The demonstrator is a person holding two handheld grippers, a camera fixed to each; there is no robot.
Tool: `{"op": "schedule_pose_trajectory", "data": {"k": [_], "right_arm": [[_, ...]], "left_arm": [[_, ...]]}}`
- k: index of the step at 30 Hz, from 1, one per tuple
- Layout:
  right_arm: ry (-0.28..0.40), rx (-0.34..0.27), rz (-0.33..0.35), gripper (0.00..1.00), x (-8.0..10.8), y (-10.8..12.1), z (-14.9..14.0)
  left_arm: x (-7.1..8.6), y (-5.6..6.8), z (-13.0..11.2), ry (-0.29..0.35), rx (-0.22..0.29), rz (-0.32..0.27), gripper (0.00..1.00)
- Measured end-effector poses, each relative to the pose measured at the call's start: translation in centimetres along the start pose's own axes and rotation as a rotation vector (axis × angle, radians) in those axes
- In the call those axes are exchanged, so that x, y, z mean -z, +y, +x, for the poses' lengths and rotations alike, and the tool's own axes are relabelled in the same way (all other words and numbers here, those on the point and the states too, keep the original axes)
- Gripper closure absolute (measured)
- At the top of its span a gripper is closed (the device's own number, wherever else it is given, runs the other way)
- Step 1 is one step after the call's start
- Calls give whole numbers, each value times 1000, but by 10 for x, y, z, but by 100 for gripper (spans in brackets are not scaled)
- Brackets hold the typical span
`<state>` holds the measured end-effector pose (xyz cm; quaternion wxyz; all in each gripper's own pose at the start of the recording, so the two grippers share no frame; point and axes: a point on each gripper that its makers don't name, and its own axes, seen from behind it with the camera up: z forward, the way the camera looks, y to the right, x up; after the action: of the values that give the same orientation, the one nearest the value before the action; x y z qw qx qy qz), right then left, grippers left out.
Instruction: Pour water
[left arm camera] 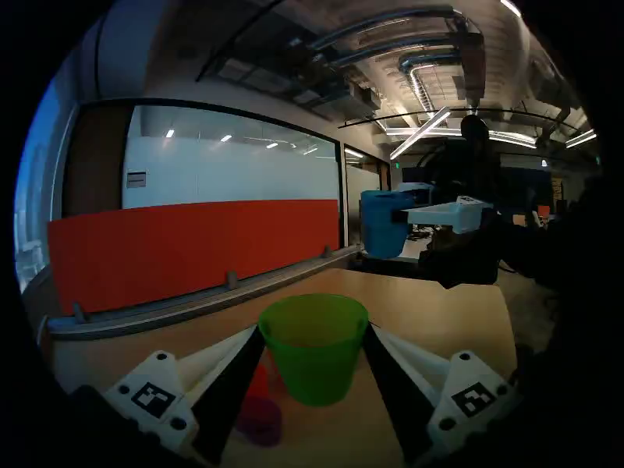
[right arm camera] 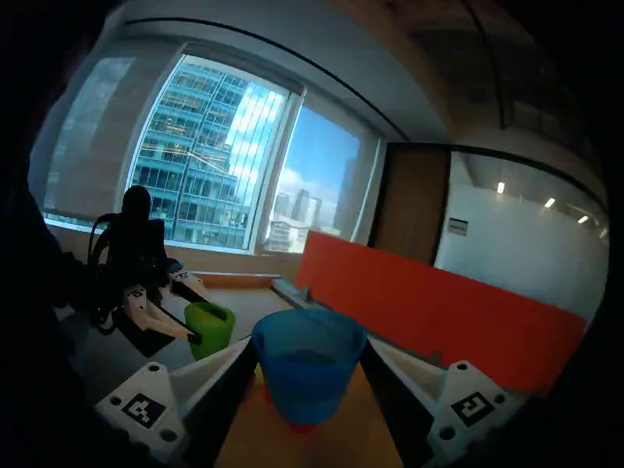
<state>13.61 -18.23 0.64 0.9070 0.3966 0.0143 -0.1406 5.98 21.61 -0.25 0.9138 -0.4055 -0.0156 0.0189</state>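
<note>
A green cup [left arm camera: 313, 355] stands upright between the two fingers of my left gripper [left arm camera: 313, 335], which is shut on it. Farther off in the left gripper view, my right gripper [left arm camera: 402, 218] holds a blue cup [left arm camera: 382, 224] above the far end of the wooden table [left arm camera: 437, 312]. In the right gripper view the blue cup [right arm camera: 308, 374] is upright between the fingers of my right gripper [right arm camera: 308, 351], with both pressing on its sides. To the left and farther away, my left gripper [right arm camera: 191, 331] holds the green cup [right arm camera: 209, 327]. Whether the blue cup holds water I cannot tell.
A purple cup [left arm camera: 261, 421] and a red cup [left arm camera: 257, 382] sit on the table below the green cup. A red panel [left arm camera: 195, 246] and a rail [left arm camera: 218, 288] run along the table's far side. Large windows [right arm camera: 210, 179] lie behind the left gripper.
</note>
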Motion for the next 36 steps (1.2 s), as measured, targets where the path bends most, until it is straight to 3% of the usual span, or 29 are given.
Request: {"op": "schedule_pose_trajectory", "data": {"k": [15,36], "right_arm": [[9,178,43,9,-24,-12,20],[5,438,72,9,-57,-20,51]], "left_arm": [[3,16,-4,0,7,-32,13],[3,28,-11,-4,18,-59,13]]}}
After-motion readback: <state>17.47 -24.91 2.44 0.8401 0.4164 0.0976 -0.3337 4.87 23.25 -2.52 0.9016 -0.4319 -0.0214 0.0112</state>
